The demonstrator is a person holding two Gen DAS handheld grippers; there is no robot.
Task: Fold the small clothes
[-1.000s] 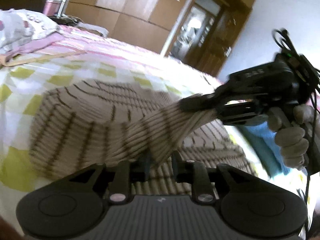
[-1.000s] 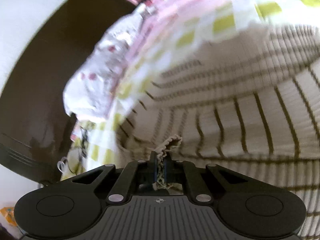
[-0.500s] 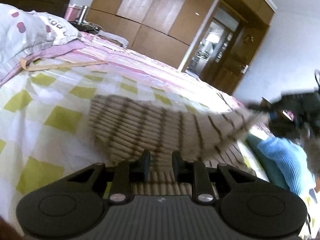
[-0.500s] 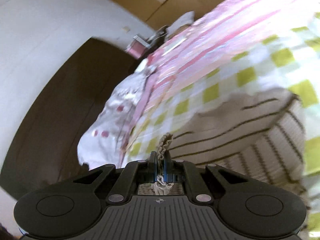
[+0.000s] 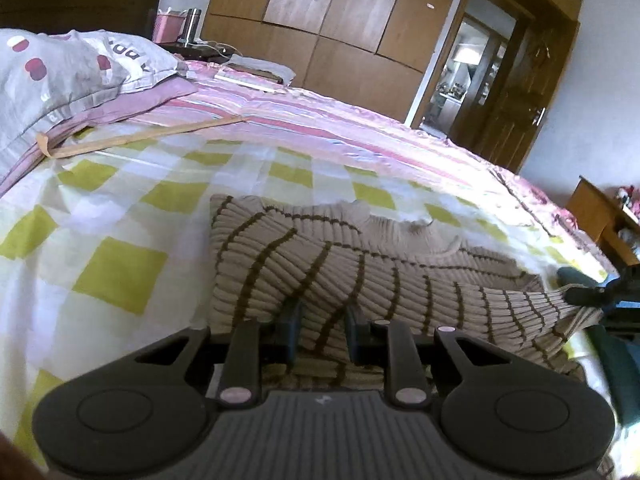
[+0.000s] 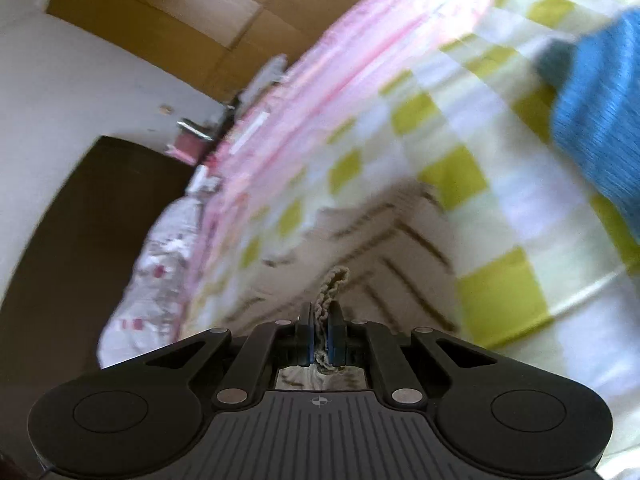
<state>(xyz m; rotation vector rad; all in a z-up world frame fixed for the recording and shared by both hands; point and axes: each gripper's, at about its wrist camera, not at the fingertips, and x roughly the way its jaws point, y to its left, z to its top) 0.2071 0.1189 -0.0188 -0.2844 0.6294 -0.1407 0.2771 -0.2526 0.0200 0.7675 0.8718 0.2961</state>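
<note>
A beige ribbed sweater with brown stripes (image 5: pixel 320 264) lies on the checked bed sheet (image 5: pixel 120 248). My left gripper (image 5: pixel 319 322) is open, low over the sweater's near edge, with fabric between and under its jaws. My right gripper (image 6: pixel 323 320) is shut on the sweater's sleeve cuff (image 6: pixel 332 284). In the left wrist view the right gripper (image 5: pixel 588 296) is at the right edge, pulling the sleeve (image 5: pixel 520 304) out sideways. The right wrist view is blurred; the sweater body (image 6: pixel 380 240) shows beyond the cuff.
A blue knit garment (image 6: pixel 600 112) lies on the bed to the right. A spotted pillow (image 5: pixel 60 68) lies at the bed's head. A pink striped cover (image 5: pixel 320 128) lies beyond the checked sheet. A wooden wardrobe (image 5: pixel 340 20) and a doorway (image 5: pixel 468 60) stand behind the bed.
The right gripper has swung the sleeve from across the sweater out to the right and lower. The sweater body now lies flatter. The left gripper has stayed open at the near edge.
</note>
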